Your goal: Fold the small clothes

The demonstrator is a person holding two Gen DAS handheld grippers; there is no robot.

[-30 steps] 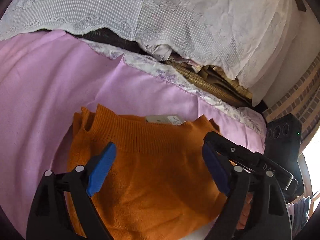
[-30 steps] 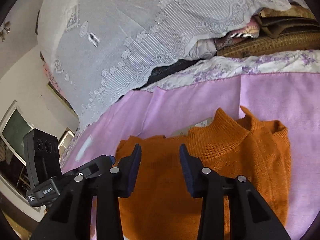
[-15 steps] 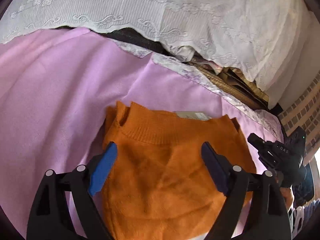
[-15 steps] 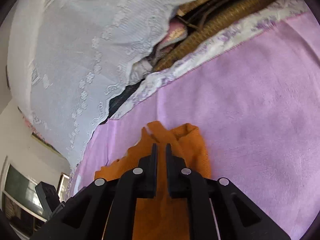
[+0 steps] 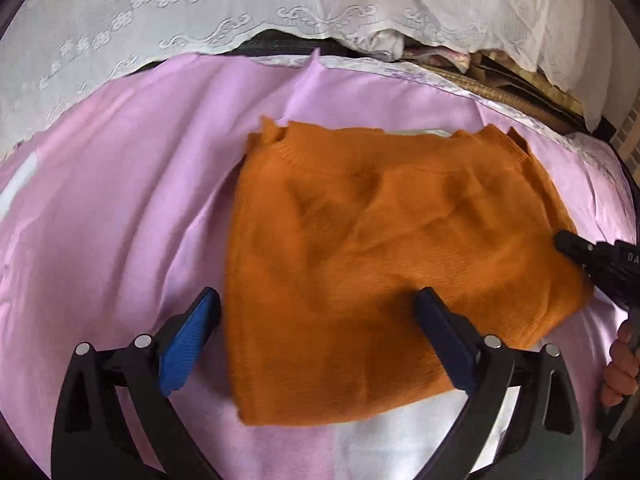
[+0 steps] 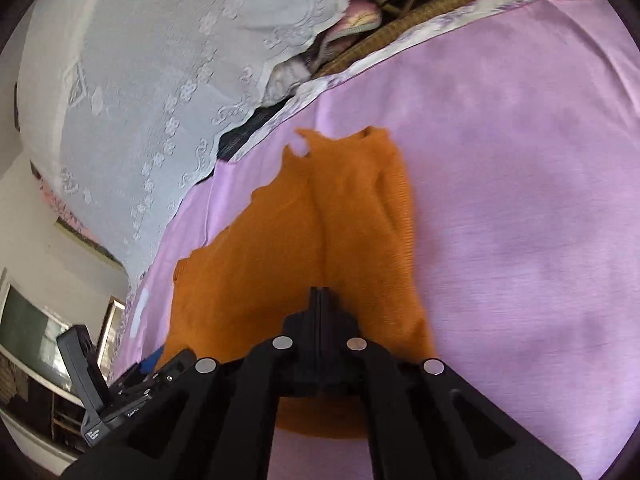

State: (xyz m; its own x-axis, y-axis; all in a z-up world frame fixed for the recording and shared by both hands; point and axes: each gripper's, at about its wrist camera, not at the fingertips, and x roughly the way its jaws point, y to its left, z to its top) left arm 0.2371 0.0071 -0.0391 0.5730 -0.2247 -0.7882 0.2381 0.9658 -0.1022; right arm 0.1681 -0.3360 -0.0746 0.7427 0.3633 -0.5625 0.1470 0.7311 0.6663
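Note:
An orange knit sweater (image 5: 384,248) lies folded on a lilac sheet (image 5: 120,220), its ribbed collar at the far side. My left gripper (image 5: 320,320) hovers over the sweater's near left part. Its jaws are opening wide and the blue pads (image 5: 188,340) press on nothing; one finger stands off the left edge, the other over the knit. My right gripper (image 6: 320,294) is shut, pads together with no cloth showing between them, its tip low over the sweater (image 6: 280,248). In the left wrist view that gripper (image 5: 564,242) rests at the sweater's right edge, with a hand (image 5: 620,364) behind it.
A white lace cloth (image 5: 200,12) hangs along the far side over woven baskets (image 6: 420,20) and bundled fabric (image 6: 352,20). A floral border (image 5: 420,72) edges the sheet. A white patch (image 5: 400,436) shows beneath the sweater's near edge. A shelf unit (image 6: 24,328) stands beyond the bed.
The right gripper's jaws have closed fully, and it rolled and slid to the sweater's right side. The left gripper tipped down and moved over the sweater, its jaws a little wider.

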